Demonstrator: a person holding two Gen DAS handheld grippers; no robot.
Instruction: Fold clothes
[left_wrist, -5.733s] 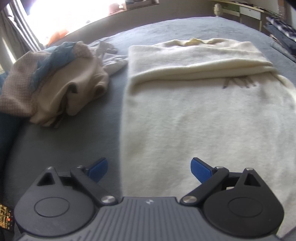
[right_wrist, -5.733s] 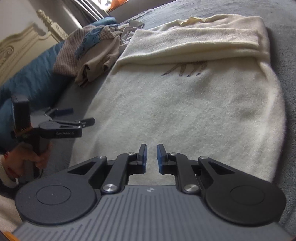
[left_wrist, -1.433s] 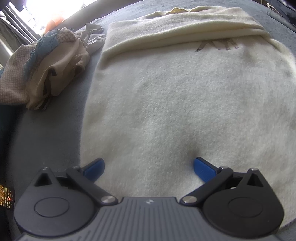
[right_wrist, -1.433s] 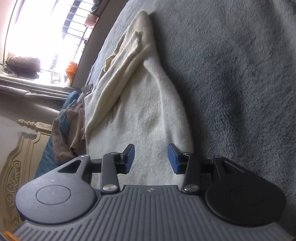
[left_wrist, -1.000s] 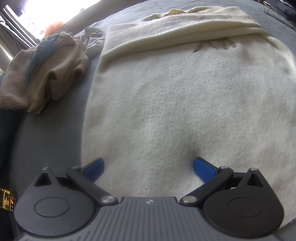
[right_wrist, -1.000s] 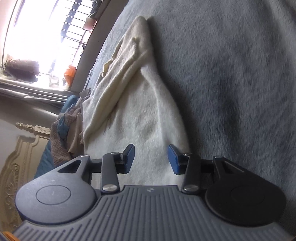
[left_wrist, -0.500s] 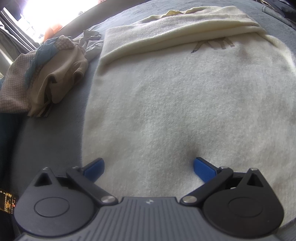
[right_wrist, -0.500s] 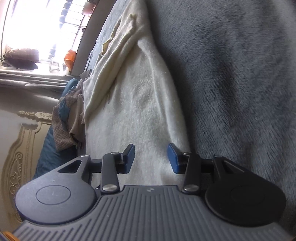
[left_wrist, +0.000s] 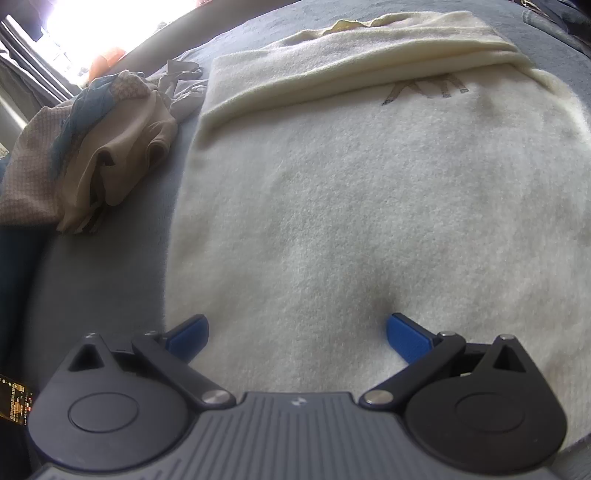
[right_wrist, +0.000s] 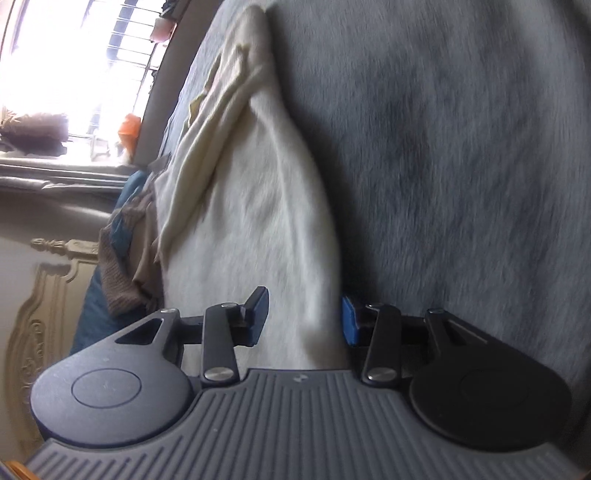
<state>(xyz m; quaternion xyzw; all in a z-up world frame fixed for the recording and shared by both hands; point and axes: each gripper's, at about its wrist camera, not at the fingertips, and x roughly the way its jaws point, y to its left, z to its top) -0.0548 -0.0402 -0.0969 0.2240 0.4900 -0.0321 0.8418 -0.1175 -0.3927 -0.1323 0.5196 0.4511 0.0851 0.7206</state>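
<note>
Cream sweater (left_wrist: 369, 206) lies flat on grey bed cover (left_wrist: 103, 280), filling centre and right of left-wrist view; top portion already turned over into a folded band (left_wrist: 354, 62) across upper frame, dark lettering just below it at upper right; so first fold looks done, lower body of garment not yet folded. Left gripper (left_wrist: 295, 332), bottom centre, jaws spread wide, blue pads resting on or just above sweater's near hem w/ nothing pinched; one pad near garment's left edge, other further in toward mid-hem. Right gripper (right_wrist: 303, 317), bottom centre of right-wrist view, jaws part-open and straddling sweater's (right_wrist: 258, 221) side edge; cloth lies between pads but pads do not visibly press it, so no grasp yet; frame blurred here. Heap of other clothes (left_wrist: 88, 155), upper left in left-wrist view, unfolded and just beside the sweater. Judgement: early-to-mid stage for this garment; remaining: seize hem/edge, bring lower half up, then tackle the heap.
</note>
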